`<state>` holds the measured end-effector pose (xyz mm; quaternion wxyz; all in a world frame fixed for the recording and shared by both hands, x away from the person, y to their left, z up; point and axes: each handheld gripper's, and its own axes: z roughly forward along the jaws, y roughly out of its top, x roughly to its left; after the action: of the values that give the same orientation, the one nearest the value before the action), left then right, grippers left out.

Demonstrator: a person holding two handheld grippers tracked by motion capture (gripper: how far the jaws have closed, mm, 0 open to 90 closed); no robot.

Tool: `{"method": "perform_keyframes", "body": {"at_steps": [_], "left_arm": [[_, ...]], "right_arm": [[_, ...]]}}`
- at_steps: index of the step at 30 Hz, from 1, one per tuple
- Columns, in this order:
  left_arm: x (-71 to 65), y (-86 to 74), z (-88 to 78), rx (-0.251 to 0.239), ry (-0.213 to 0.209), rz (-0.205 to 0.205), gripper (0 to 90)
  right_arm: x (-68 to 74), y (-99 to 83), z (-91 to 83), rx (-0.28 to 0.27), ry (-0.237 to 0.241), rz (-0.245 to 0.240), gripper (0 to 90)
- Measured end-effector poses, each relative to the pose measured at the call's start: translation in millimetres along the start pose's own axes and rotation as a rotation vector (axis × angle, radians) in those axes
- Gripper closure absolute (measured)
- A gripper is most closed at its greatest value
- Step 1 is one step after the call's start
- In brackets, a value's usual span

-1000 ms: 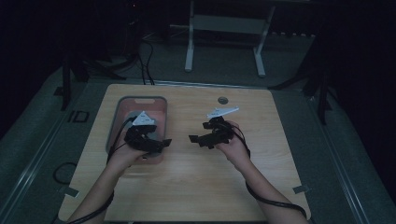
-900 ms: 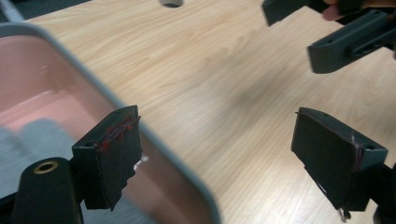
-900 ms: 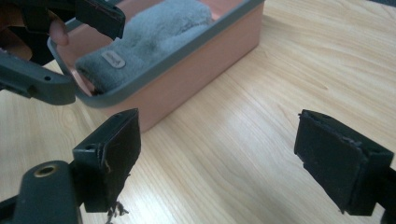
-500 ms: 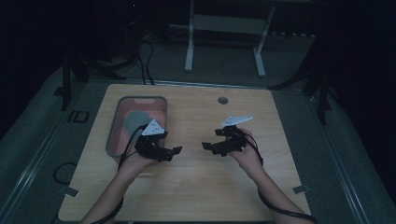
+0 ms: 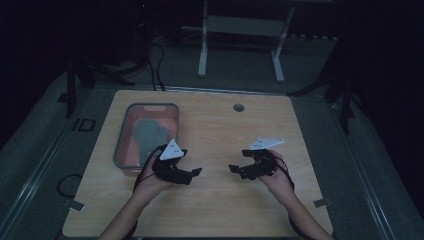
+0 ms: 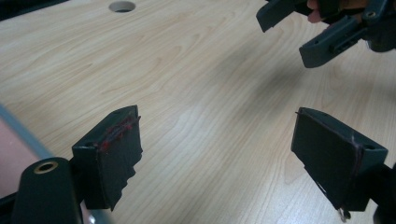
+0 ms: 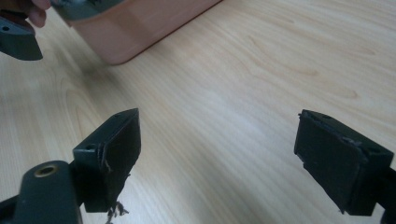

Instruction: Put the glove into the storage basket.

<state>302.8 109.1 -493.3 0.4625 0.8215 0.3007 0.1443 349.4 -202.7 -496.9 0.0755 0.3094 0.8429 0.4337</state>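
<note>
Nearest the person, the left gripper (image 5: pixel 192 172) and right gripper (image 5: pixel 235 169) are held low over the bench (image 5: pixel 220 210), tips facing each other; both sets of jaws are released and nothing is grasped. Farther off, at the left, the tray (image 5: pixel 120 150) is seen with a grey cloth (image 5: pixel 147 135) lying inside it. The placing step is judged done; little work appears left.

High overhead view, two close facing jaw-level views, shared wooden table (image 5: pixel 215 135).
</note>
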Motion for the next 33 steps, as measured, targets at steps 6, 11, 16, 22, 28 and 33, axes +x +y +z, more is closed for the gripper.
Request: {"method": "perform_keyframes", "body": {"at_steps": [6,11,16,22,28,33], "left_arm": [[-13.5,-10.7,11.2,-0.018,-0.039,0.019,16.3],[-25.4,-19.2,19.8,-0.02,-0.055,0.056,16.3],[-31.9,-25.9,26.5,-0.011,-0.076,0.068,16.3],[-34.6,-32.2,31.3,0.009,-0.075,0.08,16.3],[-32.4,-36.3,30.9,0.005,-0.079,0.06,16.3],[-30.5,-40.4,31.9,0.018,-0.071,0.06,16.3]], "right_arm": [[-1.5,-18.0,-10.0,-0.035,-0.006,-0.001,14.3],[-0.8,-34.0,-17.9,-0.045,-0.028,-0.037,14.0],[-4.0,-50.9,-21.3,-0.024,-0.06,-0.038,14.0],[-9.9,-69.0,-25.4,0.003,-0.09,-0.018,14.1],[-14.4,-82.7,-35.3,0.001,-0.134,-0.011,14.1],[-18.8,-91.8,-38.1,0.003,-0.144,-0.003,14.2]]}}
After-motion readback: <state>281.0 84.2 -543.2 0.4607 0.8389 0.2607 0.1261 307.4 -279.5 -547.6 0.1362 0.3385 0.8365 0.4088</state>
